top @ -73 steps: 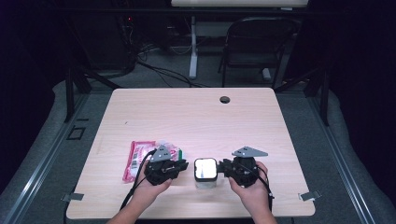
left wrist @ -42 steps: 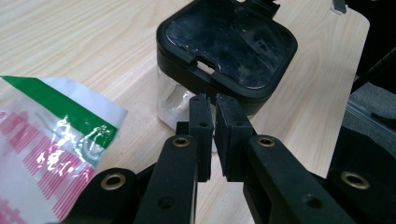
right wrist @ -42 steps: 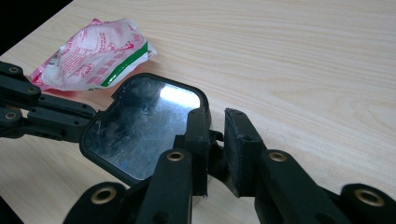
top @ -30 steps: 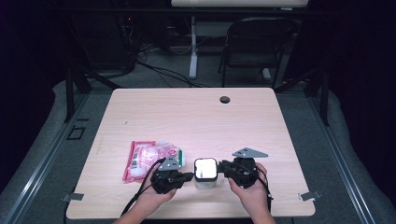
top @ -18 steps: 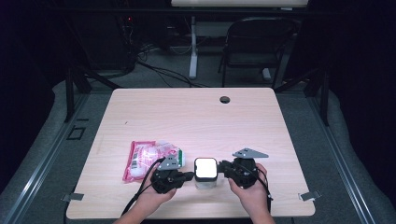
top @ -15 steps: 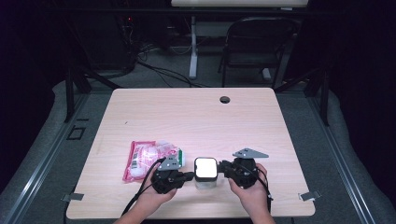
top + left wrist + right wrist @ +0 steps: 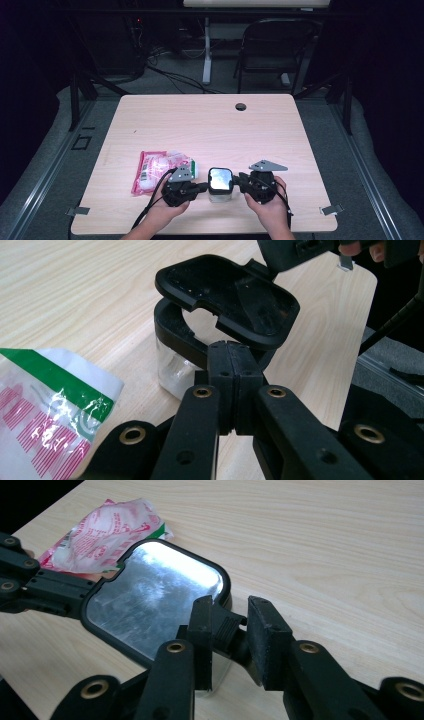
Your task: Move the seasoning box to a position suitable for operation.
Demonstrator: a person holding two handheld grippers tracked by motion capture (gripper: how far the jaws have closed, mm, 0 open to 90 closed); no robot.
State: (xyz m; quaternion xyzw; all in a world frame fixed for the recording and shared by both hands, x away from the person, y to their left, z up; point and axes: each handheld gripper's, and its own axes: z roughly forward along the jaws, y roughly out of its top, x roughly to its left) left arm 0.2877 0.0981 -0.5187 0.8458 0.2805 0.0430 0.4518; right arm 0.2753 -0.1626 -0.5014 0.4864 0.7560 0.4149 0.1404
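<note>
Near the front edge of the wooden table [image 7: 280,130] stands a small clear container [image 7: 172,371] with a black rim and a hinged black lid [image 7: 227,290] whose top face is a shiny metallic panel, and both grippers work on it from opposite sides. The left gripper [image 7: 231,385] has its jaws pressed fully together, tips against the black rim just under the raised lid; that placement looks meant to brace the container so it cannot slide or tip while the other side is worked. The right gripper [image 7: 230,630] comes in from the opposite side with its jaws apart around a ridged black tab, probably the lid's latch; they have just been opening, and the tab sits between the pads without being squeezed, nearer the left-hand pad in the right gripper view. The lid stands tilted up off the rim, so the likely step is releasing the catch and swinging the lid open. In the high view the container sits directly between the two grippers, touching the left one's tips. A pink, white and green plastic packet [image 7: 160,167] lies just beyond the left gripper, close to the container but apart from it, probably waiting to be emptied inside.
</note>
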